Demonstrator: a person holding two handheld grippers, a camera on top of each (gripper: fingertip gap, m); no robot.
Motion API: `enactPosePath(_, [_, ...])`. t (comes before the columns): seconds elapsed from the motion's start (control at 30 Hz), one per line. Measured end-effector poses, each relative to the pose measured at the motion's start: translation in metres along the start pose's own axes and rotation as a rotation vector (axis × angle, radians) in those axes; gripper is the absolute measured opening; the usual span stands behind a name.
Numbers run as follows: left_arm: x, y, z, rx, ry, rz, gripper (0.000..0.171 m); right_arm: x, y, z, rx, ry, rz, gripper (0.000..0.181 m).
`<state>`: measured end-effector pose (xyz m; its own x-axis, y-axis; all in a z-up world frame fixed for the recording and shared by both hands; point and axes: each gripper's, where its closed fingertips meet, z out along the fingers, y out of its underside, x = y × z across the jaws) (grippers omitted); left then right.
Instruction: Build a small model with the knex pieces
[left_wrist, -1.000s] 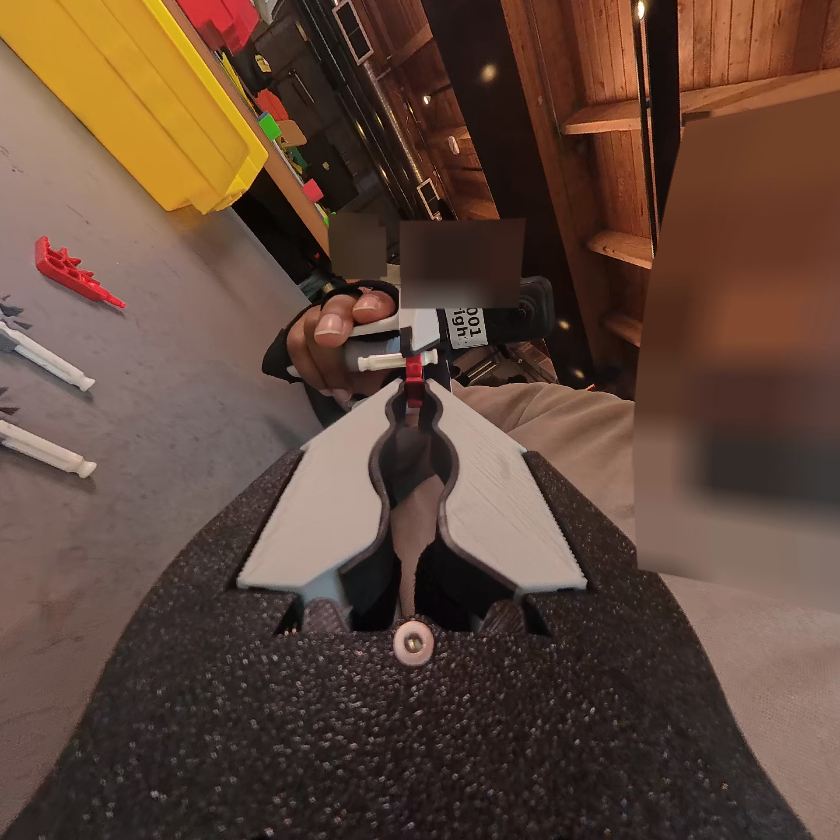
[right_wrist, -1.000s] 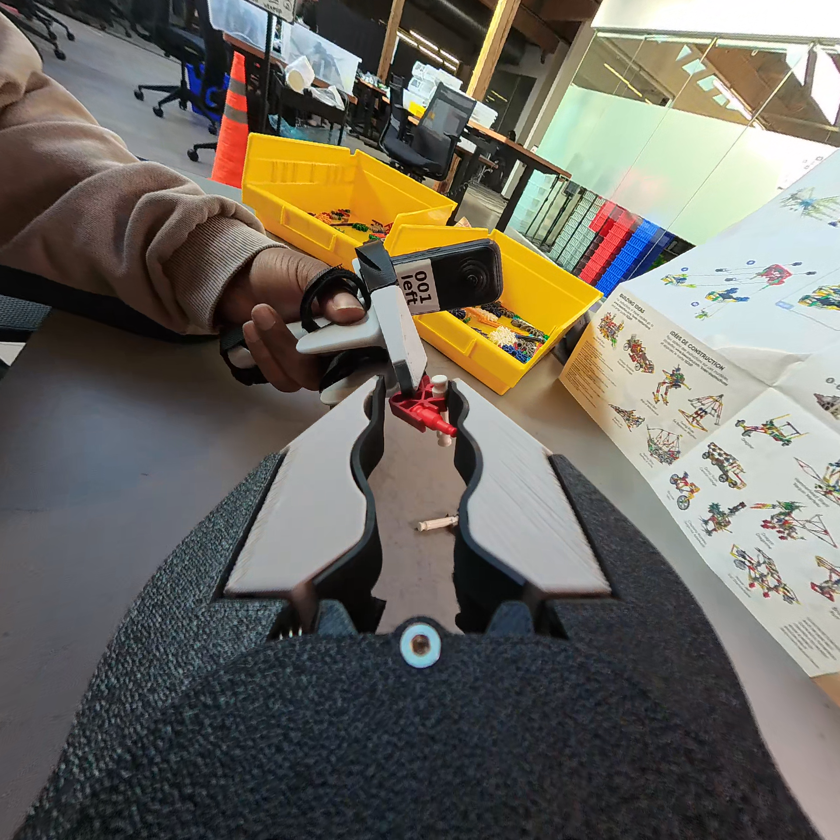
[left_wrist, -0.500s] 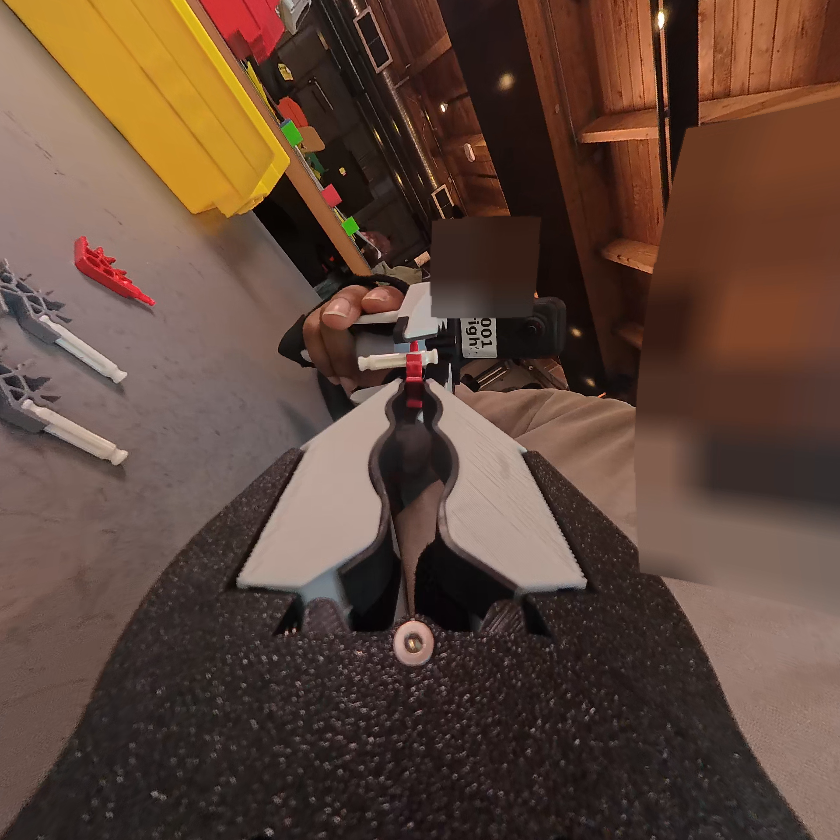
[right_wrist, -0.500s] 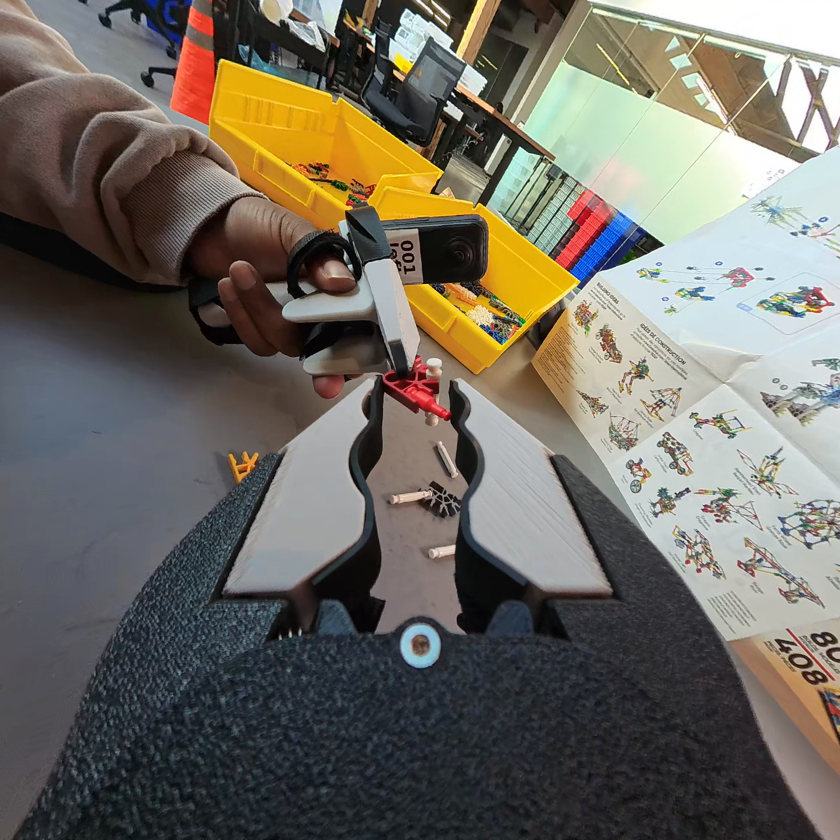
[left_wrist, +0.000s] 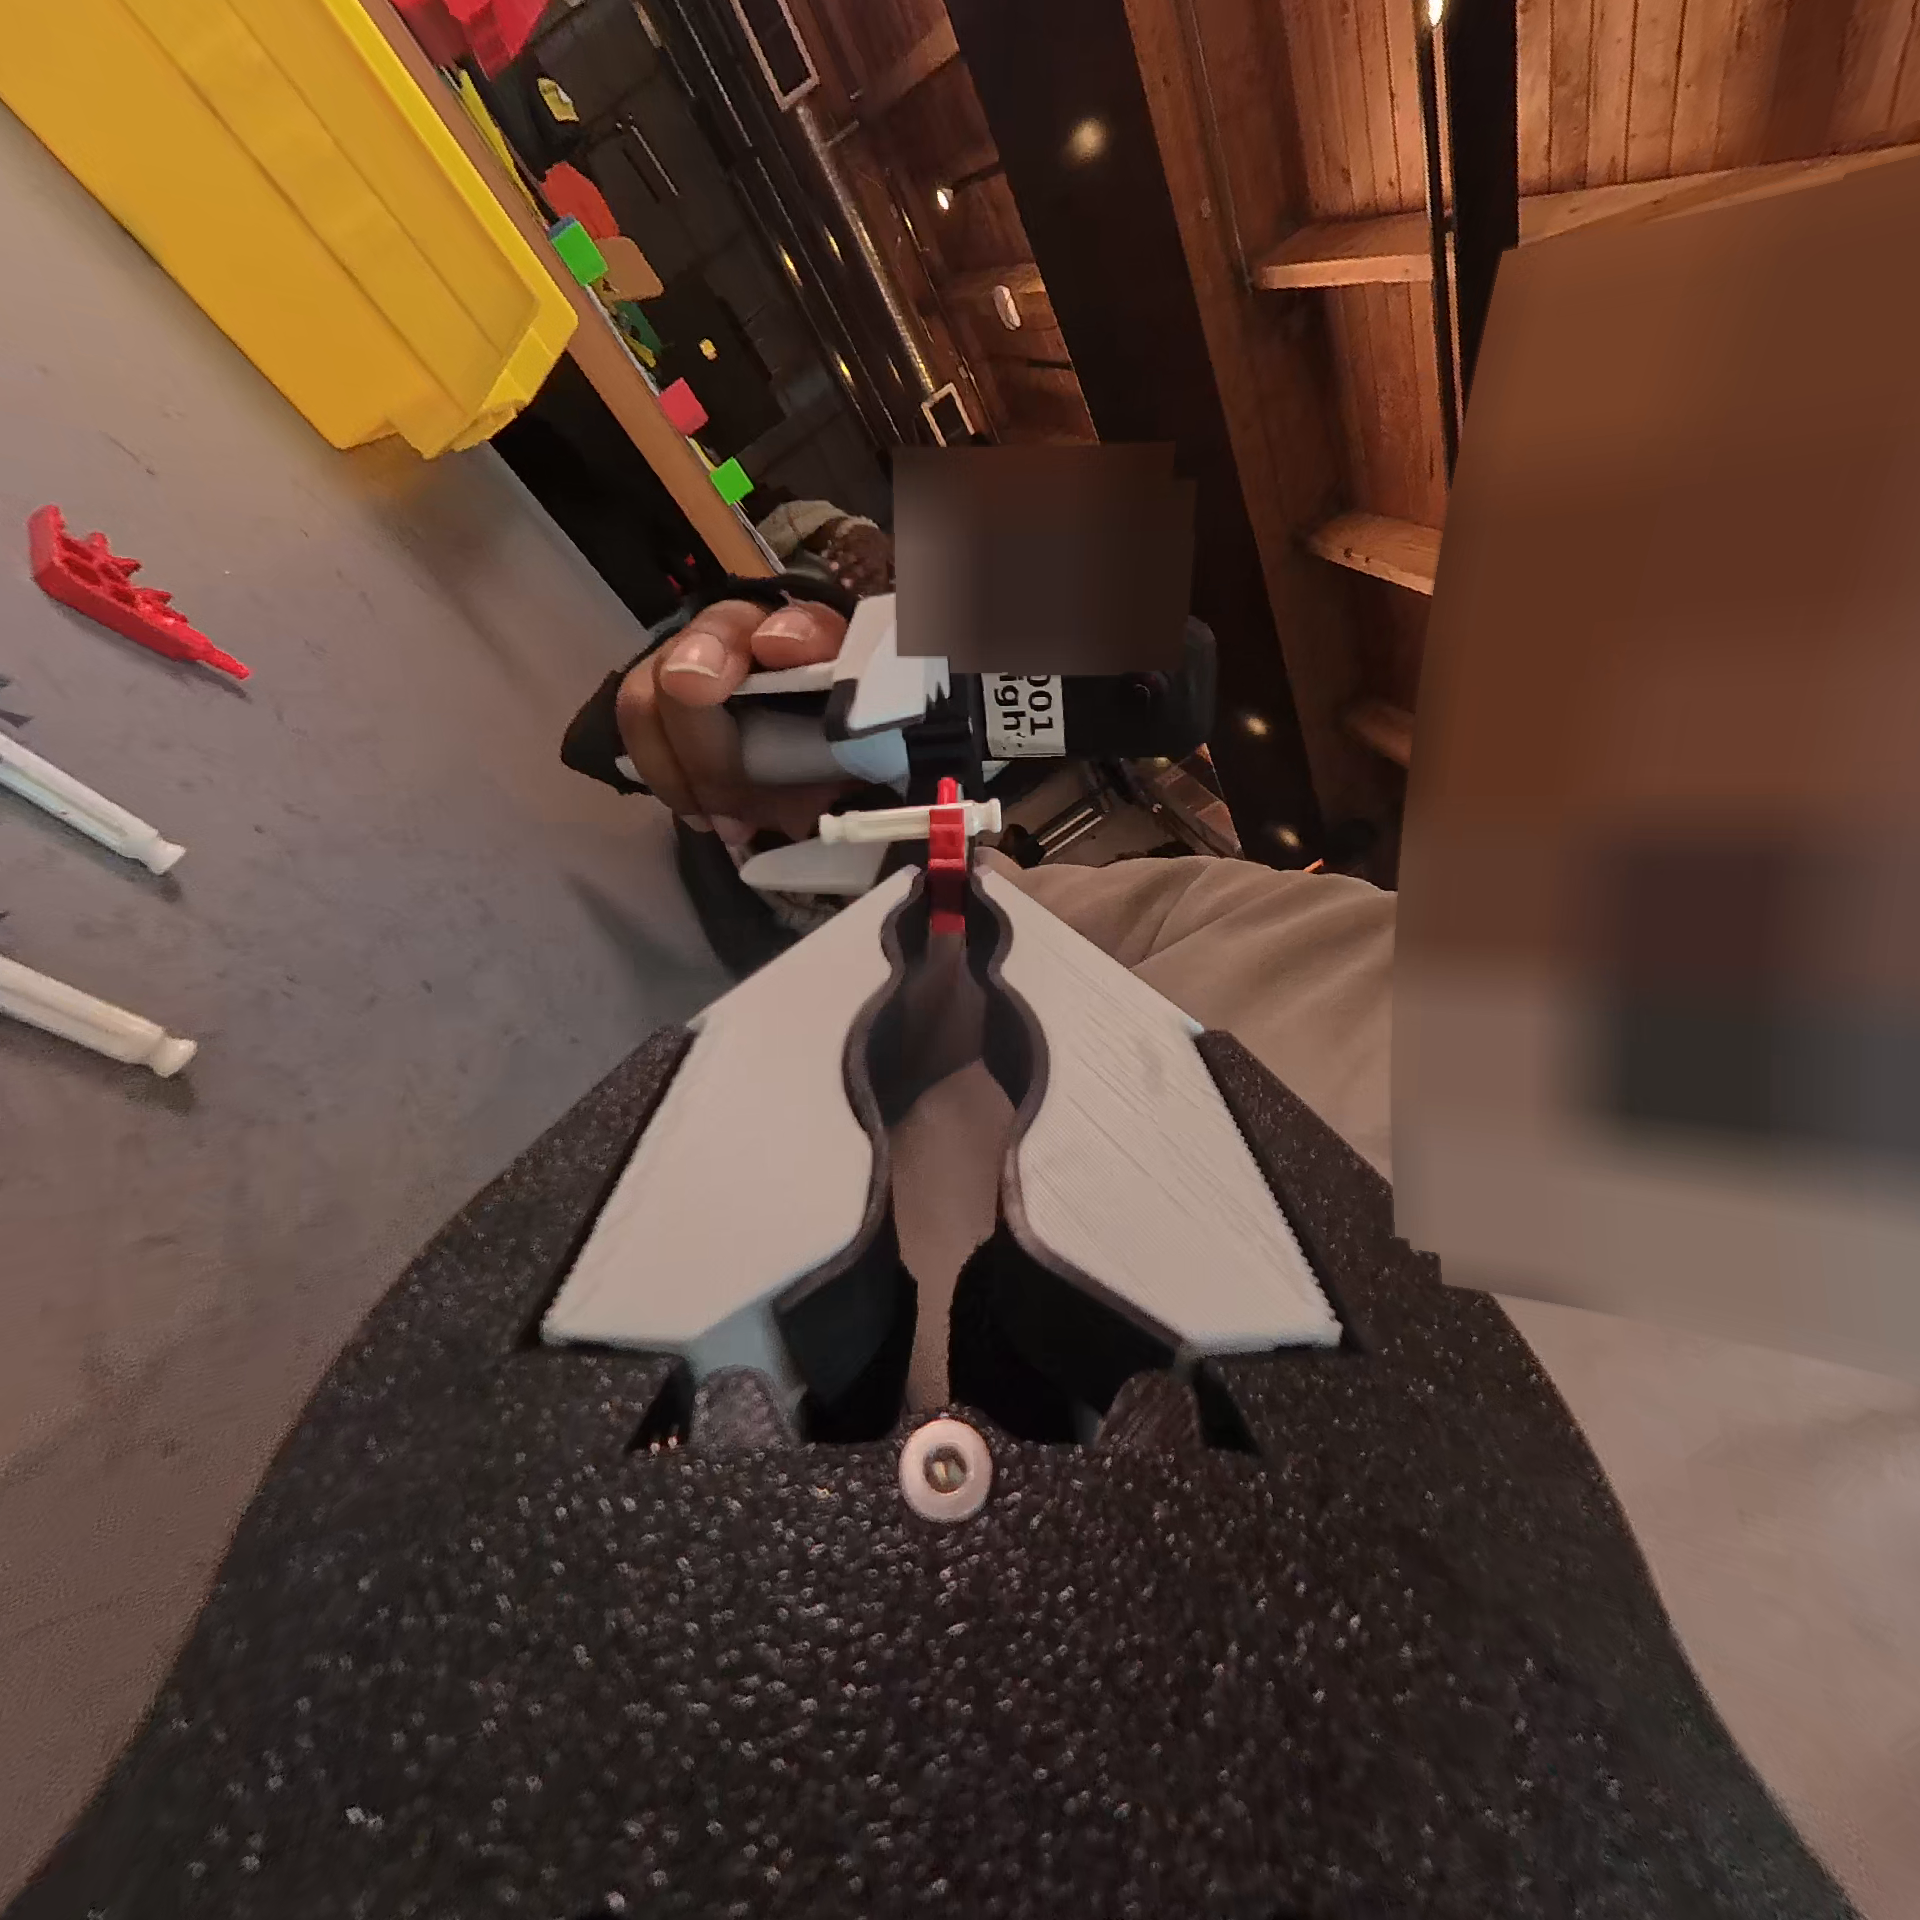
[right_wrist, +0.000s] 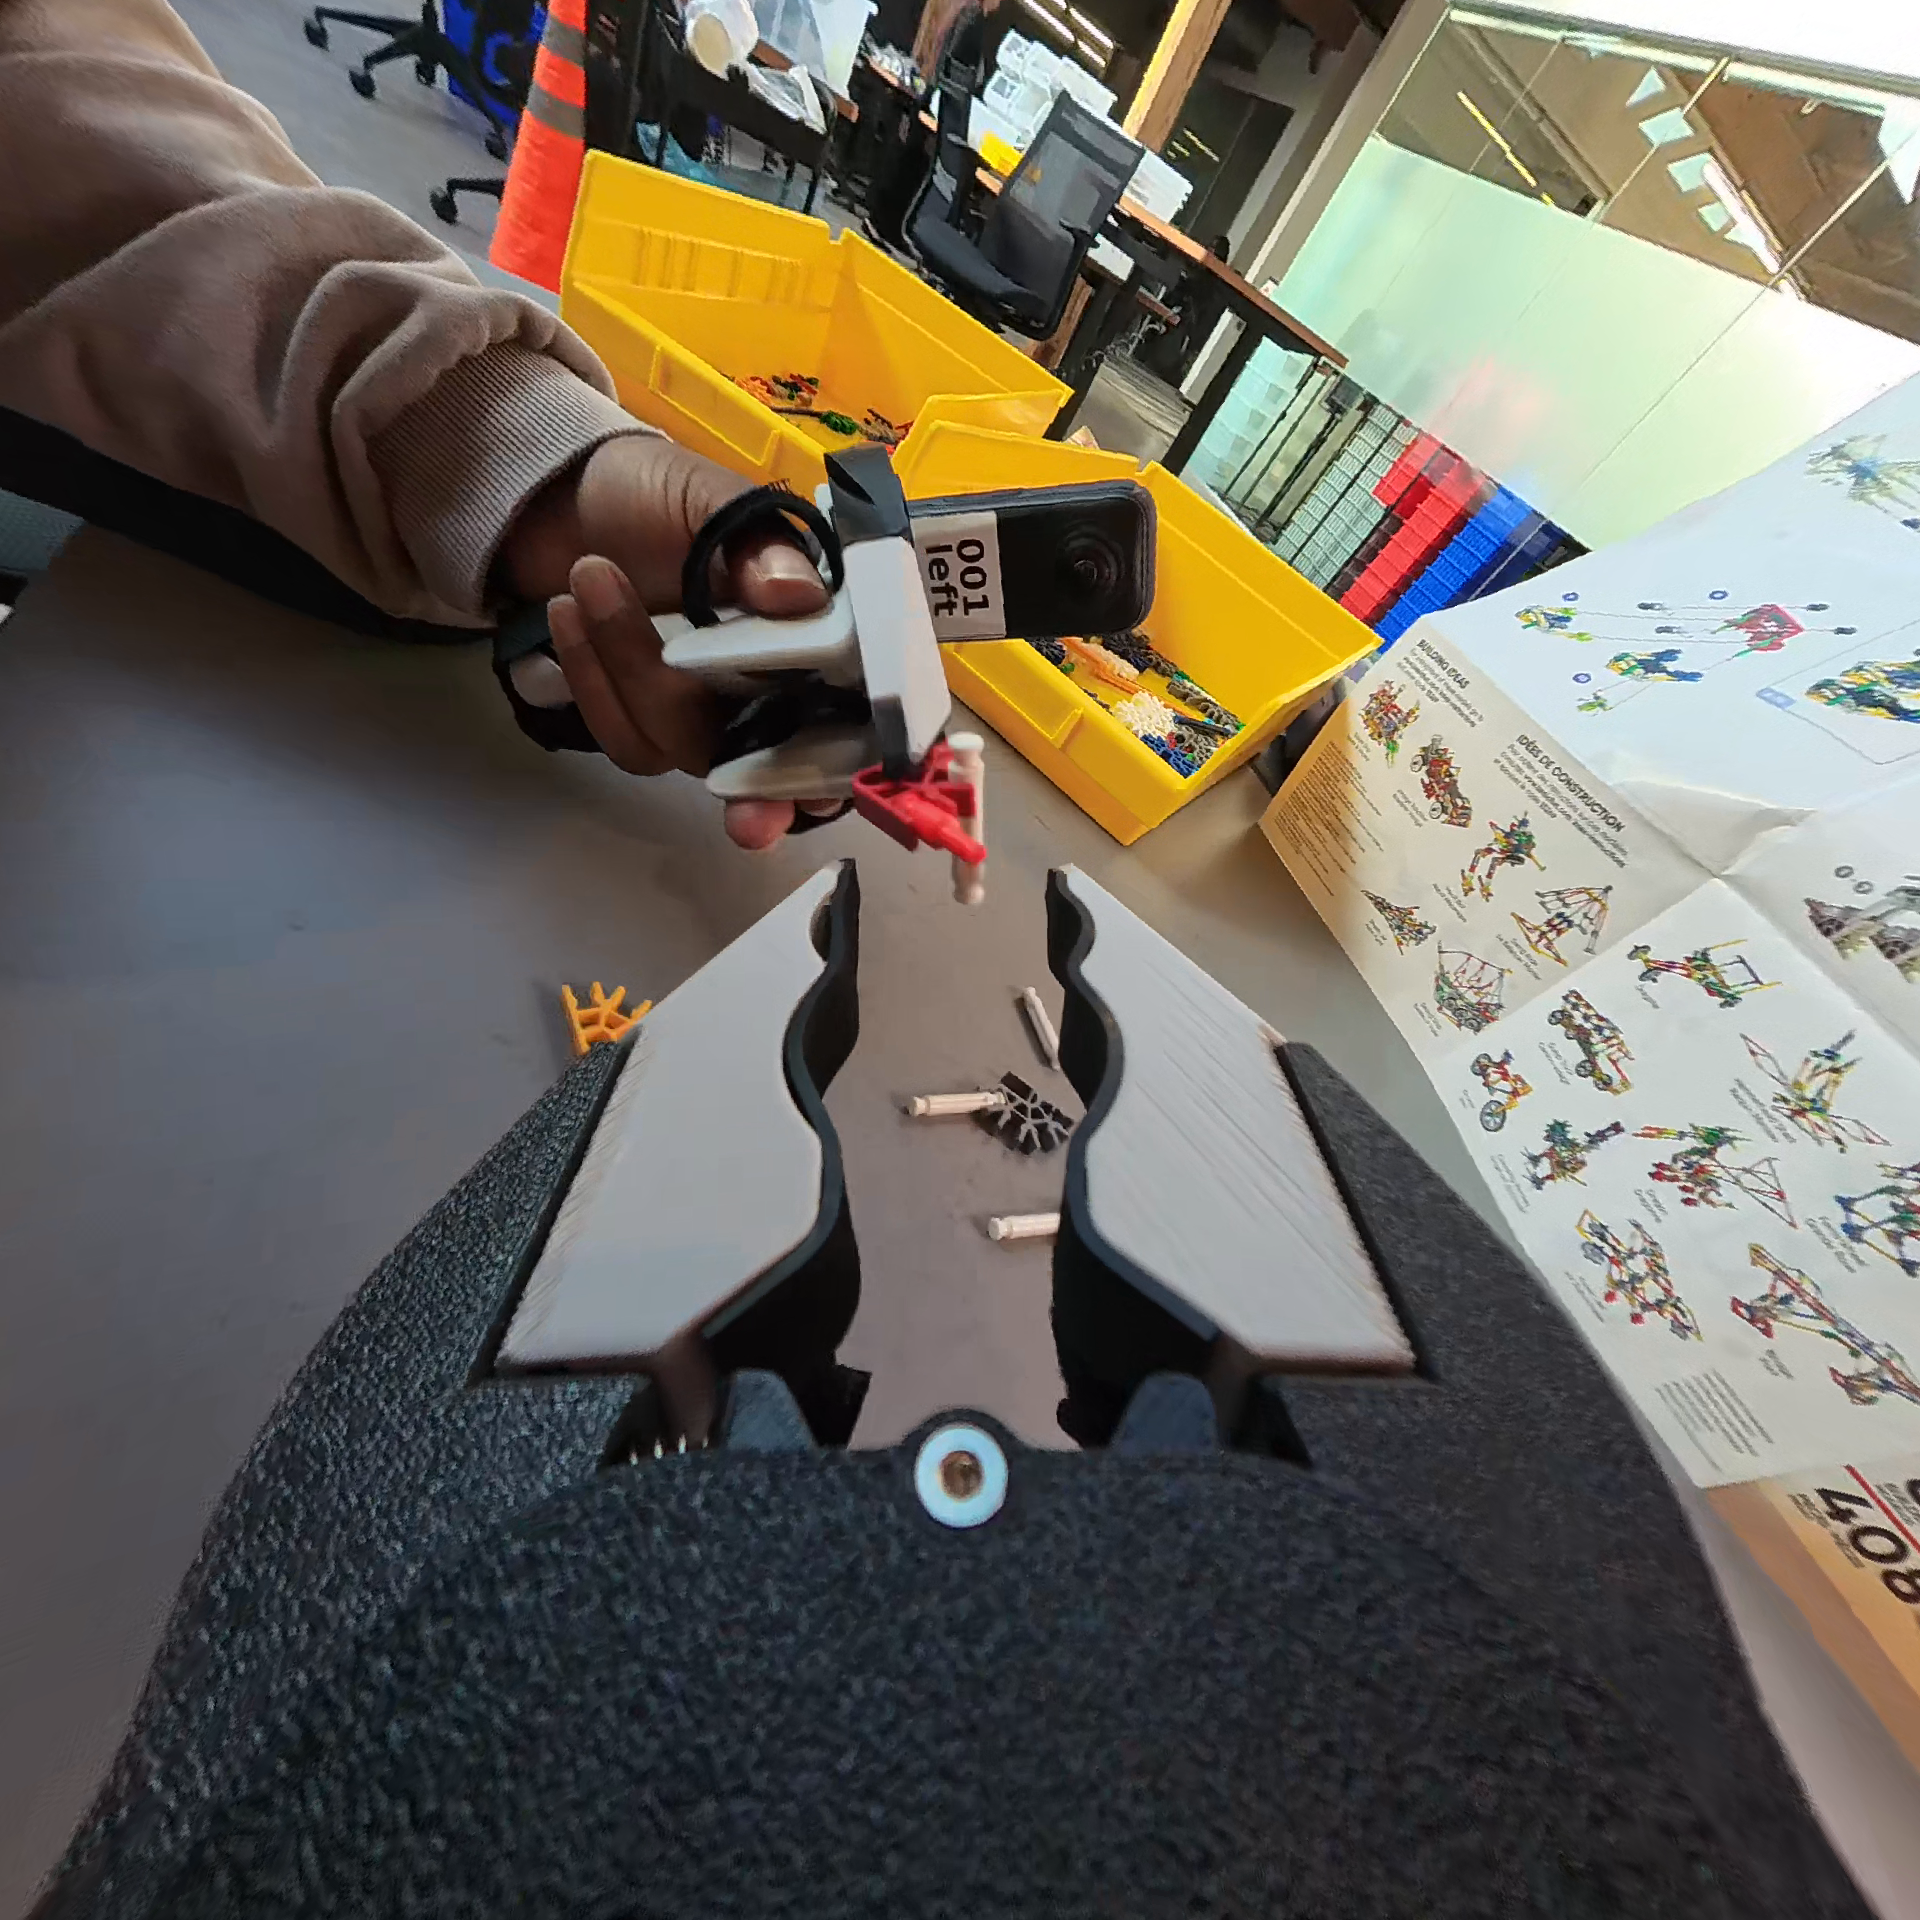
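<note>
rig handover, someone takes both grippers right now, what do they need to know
Left gripper: shut on the red connector, a white rod clipped across it, held in the air.
Right gripper: open, empty, just short of that piece.
On the table: loose white rods, a black connector with a rod in it, an orange connector, a spare red connector. Yellow bins behind, instruction sheet on the right.

Left gripper (left_wrist: 945, 883): matt grey ribbed plastic fingers (left_wrist: 748, 1122), grainy black foam housing. Red connector (left_wrist: 945, 862), 12 o'clock at its tips, glossy plastic, crossed by a smooth white plastic rod (left_wrist: 904, 826). Tabletop (left_wrist: 312, 987), 9 o'clock, dull grey, faintly scuffed. Yellow bins (right_wrist: 790, 301), 11 o'clock, shiny plastic. Instruction sheet (right_wrist: 1662, 1039), 3 o'clock, creased matt paper. Sleeve (right_wrist: 260, 343), soft beige knit cloth.
</note>
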<state>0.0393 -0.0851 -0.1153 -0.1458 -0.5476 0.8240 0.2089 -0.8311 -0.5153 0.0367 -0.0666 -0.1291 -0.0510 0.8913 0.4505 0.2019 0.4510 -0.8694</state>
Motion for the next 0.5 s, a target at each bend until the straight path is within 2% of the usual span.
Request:
enactPosePath(0.1, [0.008,0.006,0.004,-0.032,0.054,0.006,0.005,0.003,0.003,-0.002,-0.033,0.043,-0.112,0.022])
enactPosePath(0.2, [0.007,0.01,0.006,-0.054,0.057,0.007,0.005,-0.001,-0.006,-0.001,-0.009,0.072,-0.186,0.019])
enactPosePath(0.33, [0.006,0.011,0.007,-0.055,0.063,-0.006,0.005,-0.006,-0.008,-0.001,-0.01,0.073,-0.241,0.005])
enactPosePath(0.5, [0.004,0.012,0.007,-0.057,0.056,-0.005,0.005,-0.007,-0.006,-0.002,-0.014,0.072,-0.235,0.004])
